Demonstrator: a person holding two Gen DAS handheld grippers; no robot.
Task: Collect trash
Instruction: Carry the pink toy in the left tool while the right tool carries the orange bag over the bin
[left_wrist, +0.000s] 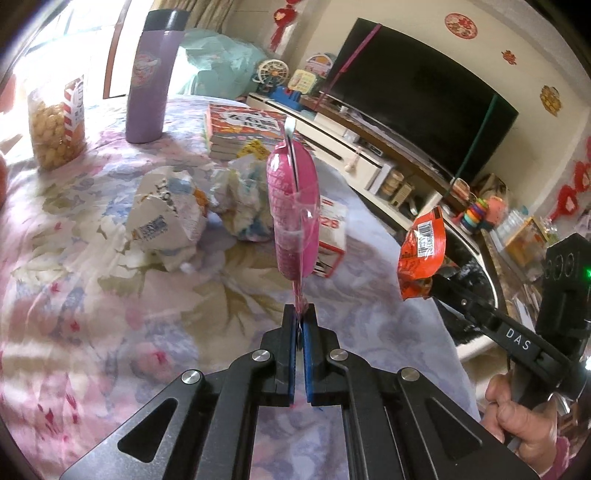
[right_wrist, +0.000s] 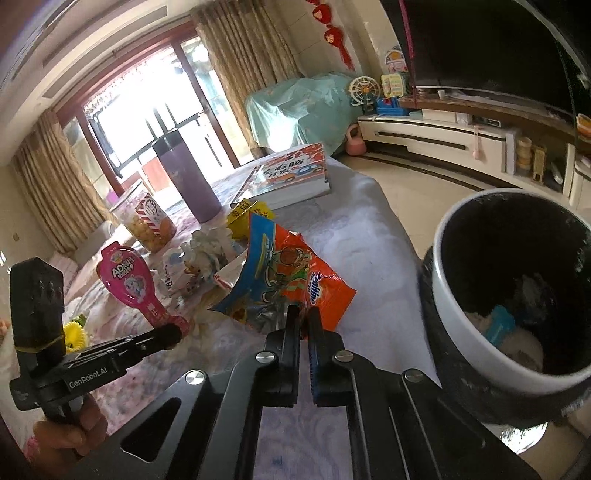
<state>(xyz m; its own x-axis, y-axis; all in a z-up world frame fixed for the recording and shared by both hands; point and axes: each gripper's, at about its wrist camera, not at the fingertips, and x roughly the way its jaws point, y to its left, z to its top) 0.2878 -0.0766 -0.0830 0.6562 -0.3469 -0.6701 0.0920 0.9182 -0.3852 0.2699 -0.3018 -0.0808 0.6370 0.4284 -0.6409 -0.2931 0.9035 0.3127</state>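
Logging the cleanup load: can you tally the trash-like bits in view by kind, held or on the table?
Wrappers, held: 2, pink wrapper and orange wrapper
Crumpled wads: 2, big wad and small wad
Small box: 1
Yellow packet: 1
Total: 6

In my left view, my left gripper (left_wrist: 300, 314) pinches the spoon-shaped packet (left_wrist: 291, 210) at centre frame, above the table (left_wrist: 92, 295). Crumpled wrappers (left_wrist: 170, 225) lie left of it, the bottle (left_wrist: 149, 77) and snack jar (left_wrist: 57, 125) upper left, books (left_wrist: 240, 129) behind. My right gripper (right_wrist: 303, 314) grips the snack bag (right_wrist: 291, 273); the bin (right_wrist: 513, 288) stands at right.
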